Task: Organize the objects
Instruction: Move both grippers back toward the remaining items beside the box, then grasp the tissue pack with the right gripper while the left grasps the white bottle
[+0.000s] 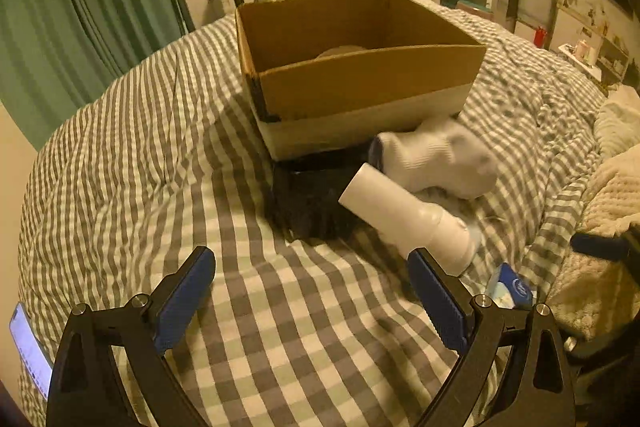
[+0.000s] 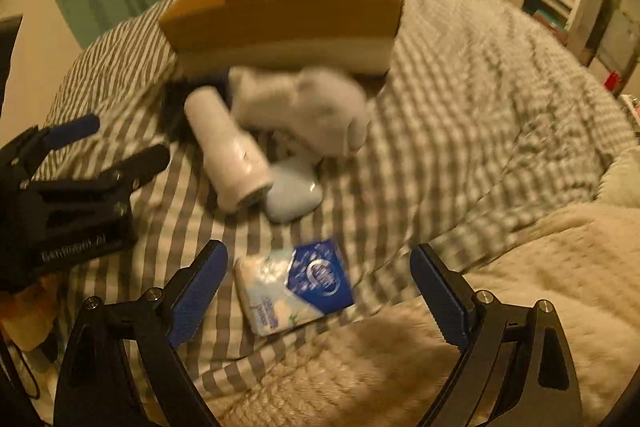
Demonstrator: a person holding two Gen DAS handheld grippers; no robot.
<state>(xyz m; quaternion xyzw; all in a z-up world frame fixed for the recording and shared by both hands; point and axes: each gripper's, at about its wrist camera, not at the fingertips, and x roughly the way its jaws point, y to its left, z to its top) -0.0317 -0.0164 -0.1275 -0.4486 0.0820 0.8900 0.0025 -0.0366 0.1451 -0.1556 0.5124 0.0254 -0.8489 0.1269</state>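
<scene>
Right wrist view: the right gripper (image 2: 318, 291) hovers wide open and empty over the tissue pack (image 2: 294, 287), near on the striped duvet (image 2: 460, 107). Best to straddle its short sides before closing; the cardboard box (image 2: 288, 15) waits far behind. The left gripper (image 1: 312, 291) is spread, empty too.

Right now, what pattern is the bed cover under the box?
Grey-and-white checks on the bed cover, clearest in the left wrist view.

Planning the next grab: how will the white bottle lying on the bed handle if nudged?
The white bottle is cylindrical and lies on its side, so it may roll. The striped duvet looks soft, likely damping that. Its smooth surface could slip between the pads.
</scene>
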